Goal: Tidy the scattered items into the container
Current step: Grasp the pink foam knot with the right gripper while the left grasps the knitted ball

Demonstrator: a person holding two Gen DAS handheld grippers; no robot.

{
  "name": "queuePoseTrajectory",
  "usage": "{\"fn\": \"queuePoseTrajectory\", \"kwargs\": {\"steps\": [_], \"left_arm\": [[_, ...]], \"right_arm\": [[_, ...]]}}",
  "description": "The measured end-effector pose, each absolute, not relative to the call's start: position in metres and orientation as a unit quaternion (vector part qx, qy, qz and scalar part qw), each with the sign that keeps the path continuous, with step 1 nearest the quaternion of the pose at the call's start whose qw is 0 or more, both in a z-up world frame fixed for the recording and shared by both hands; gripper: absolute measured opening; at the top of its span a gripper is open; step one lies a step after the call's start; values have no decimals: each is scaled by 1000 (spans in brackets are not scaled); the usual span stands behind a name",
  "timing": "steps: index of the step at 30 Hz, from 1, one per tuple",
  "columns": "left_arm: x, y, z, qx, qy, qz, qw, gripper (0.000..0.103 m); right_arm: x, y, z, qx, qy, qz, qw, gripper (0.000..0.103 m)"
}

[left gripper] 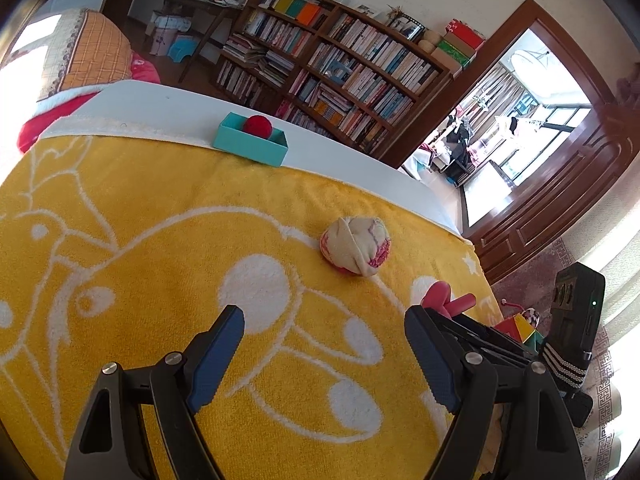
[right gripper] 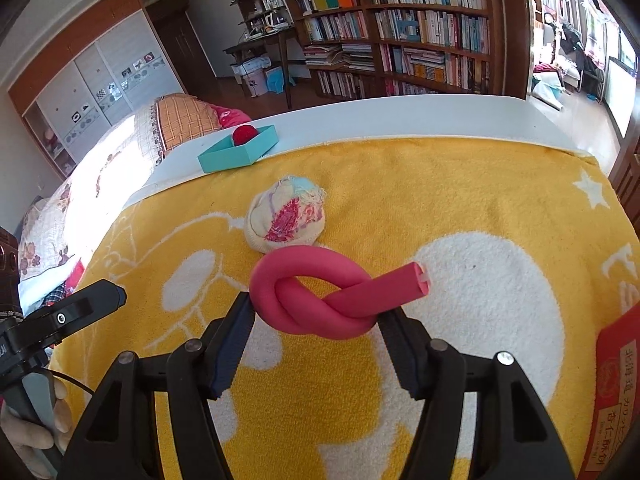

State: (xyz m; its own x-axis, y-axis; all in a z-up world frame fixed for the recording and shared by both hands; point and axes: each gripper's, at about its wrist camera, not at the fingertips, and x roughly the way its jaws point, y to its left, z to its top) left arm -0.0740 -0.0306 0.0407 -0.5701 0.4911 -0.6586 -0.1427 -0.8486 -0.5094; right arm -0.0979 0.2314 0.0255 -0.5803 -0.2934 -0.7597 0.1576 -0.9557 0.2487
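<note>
A teal box (left gripper: 251, 145) stands at the far edge of the yellow towel (left gripper: 160, 240) with a red ball (left gripper: 258, 125) inside; the box (right gripper: 237, 150) and ball (right gripper: 244, 134) also show in the right wrist view. A rolled cream and pink sock ball (left gripper: 356, 250) lies on the towel, also in the right wrist view (right gripper: 286, 214). My left gripper (left gripper: 324, 344) is open and empty, short of the sock ball. My right gripper (right gripper: 316, 320) is shut on a knotted pink foam tube (right gripper: 332, 292), just above the towel; the tube's end shows in the left wrist view (left gripper: 444, 298).
The towel (right gripper: 440, 200) covers a white table (right gripper: 400, 116). A red printed box (right gripper: 616, 392) lies at the right edge. A bed with an orange plaid pillow (left gripper: 92, 52) is to the left. Bookshelves (left gripper: 340, 60) stand behind the table.
</note>
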Motion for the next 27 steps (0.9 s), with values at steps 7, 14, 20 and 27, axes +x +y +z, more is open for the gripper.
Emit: {"fn": "queuePoseTrajectory", "kwargs": {"steps": [7, 14, 20, 27], "left_arm": [[-98, 13, 52, -425, -147, 870, 203, 84], [-134, 62, 39, -440, -114, 865, 213, 84], [-159, 86, 25, -441, -81, 875, 181, 84], [-178, 94, 18, -437, -54, 884, 154, 89]], "right_arm": [[-59, 249, 57, 397, -70, -907, 126, 67], [-19, 292, 85, 357, -99, -923, 108, 67], [4, 328, 96, 333, -118, -932, 80, 67], [10, 358, 94, 326, -141, -933, 62, 67]]}}
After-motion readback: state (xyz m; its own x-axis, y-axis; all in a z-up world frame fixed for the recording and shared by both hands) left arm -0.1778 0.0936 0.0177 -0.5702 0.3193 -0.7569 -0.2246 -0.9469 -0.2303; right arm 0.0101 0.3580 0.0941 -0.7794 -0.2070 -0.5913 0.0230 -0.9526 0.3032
